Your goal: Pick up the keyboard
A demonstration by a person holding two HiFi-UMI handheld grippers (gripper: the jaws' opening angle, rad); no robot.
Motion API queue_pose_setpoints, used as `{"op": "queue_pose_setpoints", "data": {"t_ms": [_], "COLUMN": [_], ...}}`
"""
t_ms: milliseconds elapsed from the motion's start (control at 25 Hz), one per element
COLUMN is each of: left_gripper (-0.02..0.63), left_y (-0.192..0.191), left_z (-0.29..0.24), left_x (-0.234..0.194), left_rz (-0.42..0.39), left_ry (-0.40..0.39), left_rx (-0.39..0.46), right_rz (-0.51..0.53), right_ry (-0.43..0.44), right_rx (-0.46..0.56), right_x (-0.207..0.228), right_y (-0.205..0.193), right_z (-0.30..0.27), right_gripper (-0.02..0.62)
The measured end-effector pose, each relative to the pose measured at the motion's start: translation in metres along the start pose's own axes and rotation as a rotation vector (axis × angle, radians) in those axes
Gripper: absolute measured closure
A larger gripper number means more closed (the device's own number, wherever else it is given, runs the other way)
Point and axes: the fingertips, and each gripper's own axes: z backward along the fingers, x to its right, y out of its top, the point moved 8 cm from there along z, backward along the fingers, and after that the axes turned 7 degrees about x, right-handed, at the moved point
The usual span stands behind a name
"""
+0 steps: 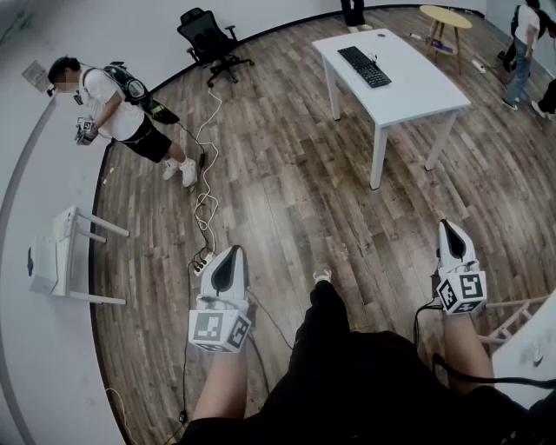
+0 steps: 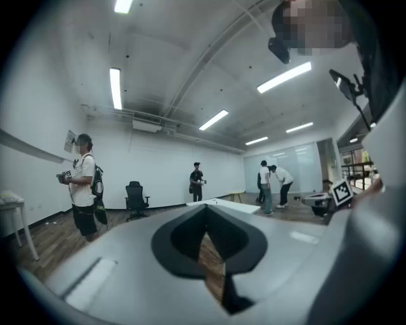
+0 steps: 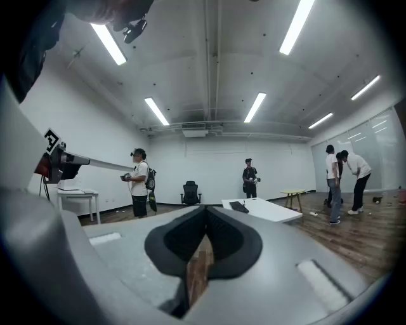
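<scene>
A black keyboard lies on a white table far ahead across the wooden floor. In the right gripper view the keyboard shows small on that table. My left gripper hangs low at the left, jaws together and empty. My right gripper is at the right, also shut with nothing in it. Both point level toward the room, well short of the table. In the left gripper view the table edge is just visible past the left gripper. The right gripper fills the lower part of its own view.
A person with grippers stands at the left wall beside a small white table. A black office chair is at the back. A white cable and power strip lie on the floor. Other people and a round wooden table are far right.
</scene>
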Motion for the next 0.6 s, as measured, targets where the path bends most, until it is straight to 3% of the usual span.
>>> {"op": "queue_pose_setpoints", "data": {"t_ms": [360, 600], "left_gripper": [0.603, 0.603], "left_y": [-0.006, -0.017], "left_z": [-0.076, -0.123], "left_x": [-0.043, -0.076], "left_rz": [0.013, 0.062], "left_ry": [-0.054, -0.034], "left_rx": [0.031, 0.025], "right_rz": [0.016, 0.017], "right_ry": [-0.023, -0.028], "right_rx": [-0.039, -0.1], "right_x": [-0.002, -0.006], "right_y": [-0.005, -0.012], "right_z": [-0.065, -0.114], "right_gripper": [0.594, 0.594]}}
